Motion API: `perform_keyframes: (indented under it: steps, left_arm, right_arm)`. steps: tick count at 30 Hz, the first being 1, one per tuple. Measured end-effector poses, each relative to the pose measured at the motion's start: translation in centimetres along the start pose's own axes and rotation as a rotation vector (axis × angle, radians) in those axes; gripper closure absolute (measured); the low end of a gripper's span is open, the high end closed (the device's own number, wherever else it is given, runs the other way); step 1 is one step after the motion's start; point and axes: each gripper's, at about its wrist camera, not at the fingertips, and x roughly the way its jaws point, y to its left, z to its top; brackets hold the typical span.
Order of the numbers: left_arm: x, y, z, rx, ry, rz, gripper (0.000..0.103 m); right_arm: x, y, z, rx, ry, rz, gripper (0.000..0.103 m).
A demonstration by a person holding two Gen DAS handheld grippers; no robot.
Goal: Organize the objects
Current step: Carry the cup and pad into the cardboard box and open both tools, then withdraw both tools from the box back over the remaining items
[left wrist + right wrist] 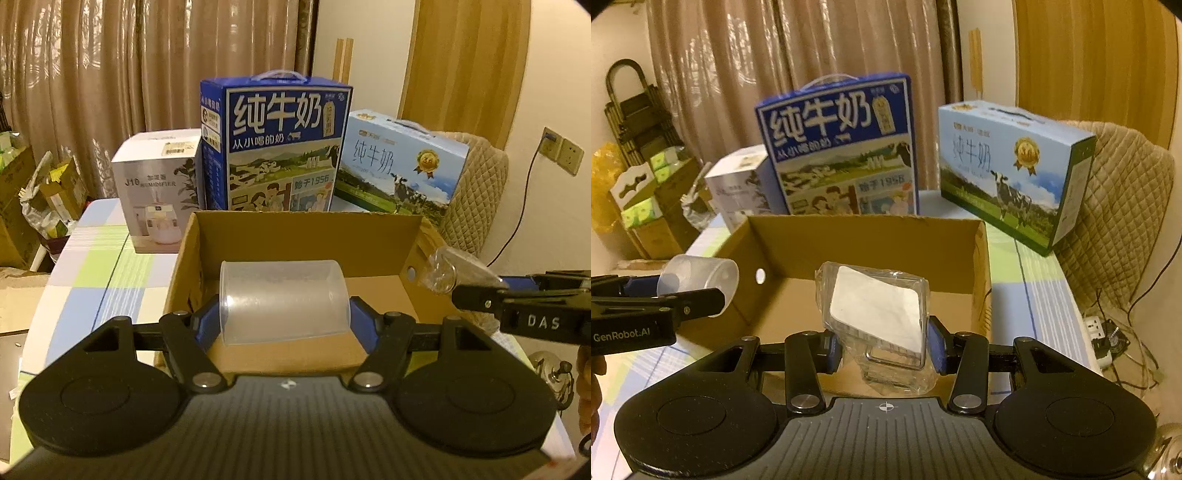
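My left gripper [284,317] is shut on a clear plastic cup [284,301], held on its side above the open cardboard box [306,229]. The cup also shows at the left of the right wrist view [698,278]. My right gripper [884,341] is shut on a clear plastic packet with a white square pad inside [877,308], held over the near edge of the same box [864,236]. The packet also shows at the right of the left wrist view [443,275], over the box's right wall.
Behind the box stand a dark blue milk carton [277,144], a light blue milk carton [402,166] and a white humidifier box [159,192], on a checked tablecloth [99,266]. A quilted chair [1123,221] stands right; a power strip [1099,338] lies on the floor.
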Motion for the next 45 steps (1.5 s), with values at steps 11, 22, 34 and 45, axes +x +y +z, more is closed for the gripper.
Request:
perform_keyframes:
  steps: [11,22,34,45]
  left_arm:
    - [3.3,1.0,0.0,-0.022,0.024,0.013,0.016]
    - [1.0,2.9,-0.6,-0.046,0.002,0.038,0.016]
    - [-5.2,4.1,-4.1,-0.104,-0.031,0.071,0.01]
    - [-13.5,5.1,-10.4,-0.157,-0.022,0.145,0.005]
  right_arm:
    - [2.0,-1.5,-0.4,0.033,0.027,-0.007,0.061]
    - [2.0,-1.4,1.0,0.11,-0.061,0.085,0.035]
    - [-6.1,-0.9,-2.7,0.125,-0.122,0.071,0.034]
    - [-14.3,2.6,-12.0,0.121,-0.099,0.055,0.034]
